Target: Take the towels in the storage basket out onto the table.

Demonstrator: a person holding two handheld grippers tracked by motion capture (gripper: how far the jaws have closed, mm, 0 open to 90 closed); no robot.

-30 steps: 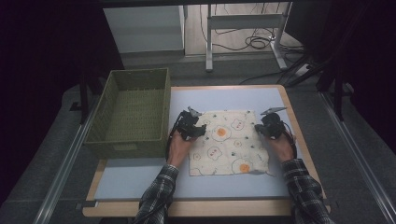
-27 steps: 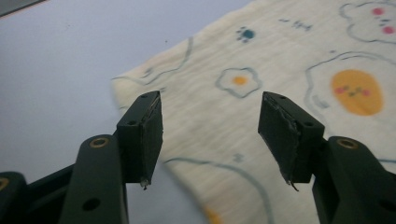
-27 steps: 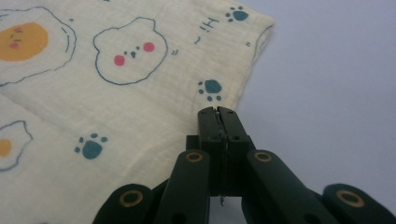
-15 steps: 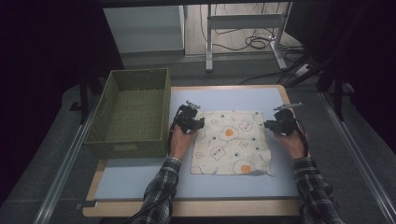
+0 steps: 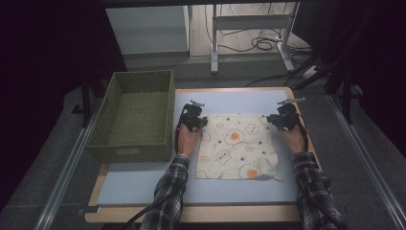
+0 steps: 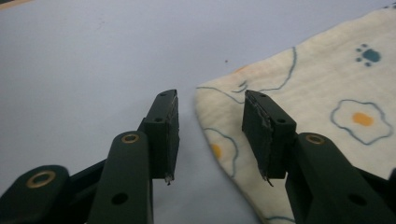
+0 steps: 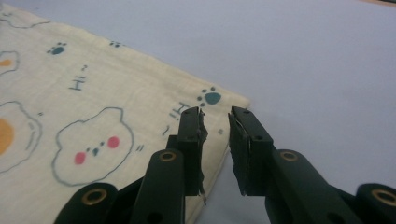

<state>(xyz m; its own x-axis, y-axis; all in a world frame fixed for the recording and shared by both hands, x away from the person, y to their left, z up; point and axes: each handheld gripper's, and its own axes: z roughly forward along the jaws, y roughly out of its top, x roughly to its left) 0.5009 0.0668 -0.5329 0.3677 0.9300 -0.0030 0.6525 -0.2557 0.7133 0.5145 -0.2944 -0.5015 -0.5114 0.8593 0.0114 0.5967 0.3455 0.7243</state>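
A cream cloth (image 5: 235, 149) printed with fried eggs, bears and paw prints lies spread flat on the pale blue table mat (image 5: 143, 184). My left gripper (image 5: 196, 118) is at the cloth's far left corner. In the left gripper view the jaws (image 6: 210, 100) stand apart and have just been closing, with the cloth's corner (image 6: 322, 88) lying flat between them, untouched by the pads. My right gripper (image 5: 278, 119) is at the far right corner. Its jaws (image 7: 215, 114) have just been opening and stand a little apart over the cloth's edge (image 7: 93, 88), gripping nothing.
A green woven basket (image 5: 129, 149) stands left of the mat, close to my left hand. The wooden table edge (image 5: 191, 214) runs along the front. Metal rails flank the table, and a desk frame with cables (image 5: 249, 43) stands behind.
Both hands have shifted towards the cloth's far corners, the right one swinging out to the right first. The right jaws have parted; the left jaws have narrowed. The cloth stays flat.
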